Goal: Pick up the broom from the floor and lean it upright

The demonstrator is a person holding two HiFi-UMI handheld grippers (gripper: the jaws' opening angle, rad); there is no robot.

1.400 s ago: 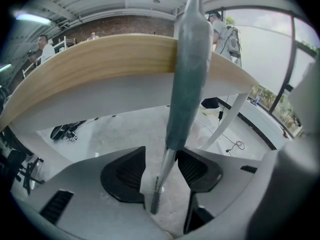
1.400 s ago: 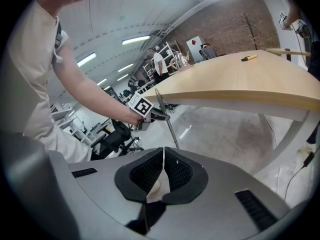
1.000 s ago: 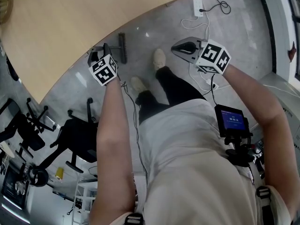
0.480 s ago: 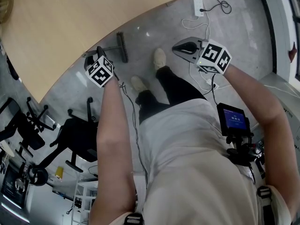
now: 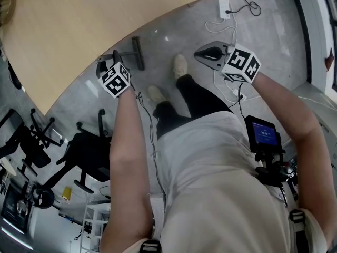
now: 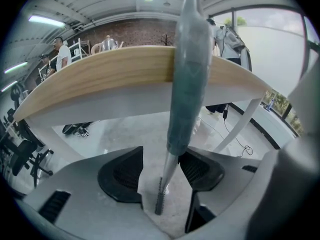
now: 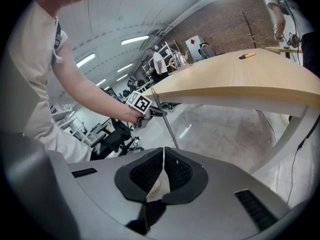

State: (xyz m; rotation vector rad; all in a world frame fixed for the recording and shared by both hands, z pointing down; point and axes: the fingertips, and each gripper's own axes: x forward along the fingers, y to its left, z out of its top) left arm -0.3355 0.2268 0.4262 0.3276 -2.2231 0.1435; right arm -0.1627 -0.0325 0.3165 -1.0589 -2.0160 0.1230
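Note:
The broom stands nearly upright, its dark head (image 5: 138, 52) on the grey floor and its handle against the table edge. In the left gripper view the green grip (image 6: 187, 74) rises between the jaws and crosses the table edge (image 6: 100, 71); the metal shaft and brush head (image 6: 160, 204) show below. My left gripper (image 6: 161, 171) is opening: the handle lies by the right pad (image 6: 200, 171), with a clear gap to the left pad. In the head view it is the left gripper (image 5: 108, 67). My right gripper (image 7: 163, 156) is shut and empty, also seen as (image 5: 210, 54); from there the left gripper (image 7: 142, 109) is in sight.
A large wooden table (image 5: 68, 30) fills the upper left. Black office chairs (image 5: 84, 152) stand at the lower left. A power strip with cables (image 5: 222, 5) lies on the floor ahead. The person's shoes (image 5: 179, 66) are near the broom head. People stand far off.
The left hand has shifted slightly by the table edge. The broom head stays in the same spot on the floor and the right hand has not moved.

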